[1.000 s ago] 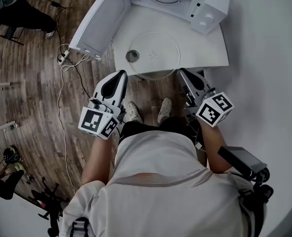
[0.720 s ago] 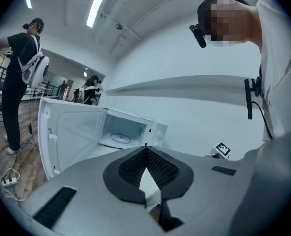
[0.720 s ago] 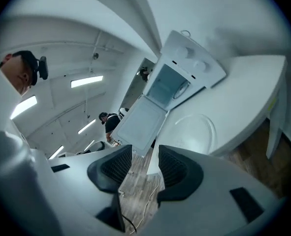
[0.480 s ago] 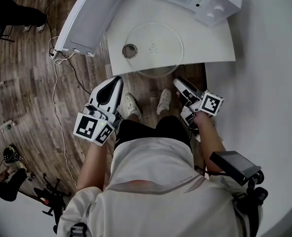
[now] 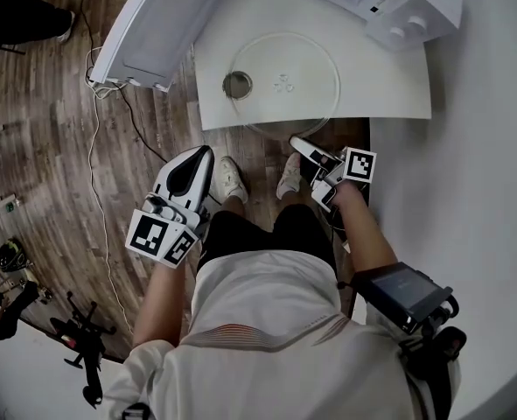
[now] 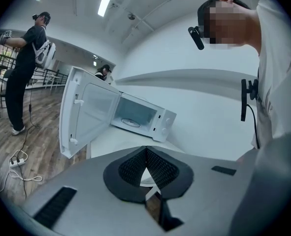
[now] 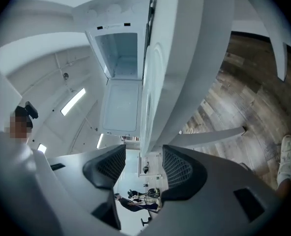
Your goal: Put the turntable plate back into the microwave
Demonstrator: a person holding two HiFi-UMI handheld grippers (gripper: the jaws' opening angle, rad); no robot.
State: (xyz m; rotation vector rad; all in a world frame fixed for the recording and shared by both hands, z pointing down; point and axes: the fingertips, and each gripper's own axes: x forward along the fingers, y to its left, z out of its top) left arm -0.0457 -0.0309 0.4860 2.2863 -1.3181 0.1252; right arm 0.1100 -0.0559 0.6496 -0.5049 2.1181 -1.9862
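Observation:
The clear glass turntable plate (image 5: 284, 81) lies on the white table (image 5: 389, 86), its front rim hanging over the table's edge. A small round roller piece (image 5: 237, 84) sits on the table at the plate's left. The white microwave (image 5: 407, 7) stands behind with its door (image 5: 162, 24) swung open. My right gripper (image 5: 300, 144) is rolled on its side just below the plate's rim (image 7: 150, 82); its jaws have just been opening and stand apart, with the rim ahead of the gap and nothing pressed. My left gripper (image 5: 201, 157) hangs shut and empty over the floor, left of the table.
A cable and power strip (image 5: 96, 86) lie on the wood floor under the door. The person's shoes (image 5: 232, 182) stand by the table's front edge. A white wall (image 5: 494, 191) runs along the right. Another person (image 6: 24, 73) stands far off to the left.
Both grippers have sunk below the table's front edge. The right one has rolled onto its side and its jaws have opened; the left stays shut.

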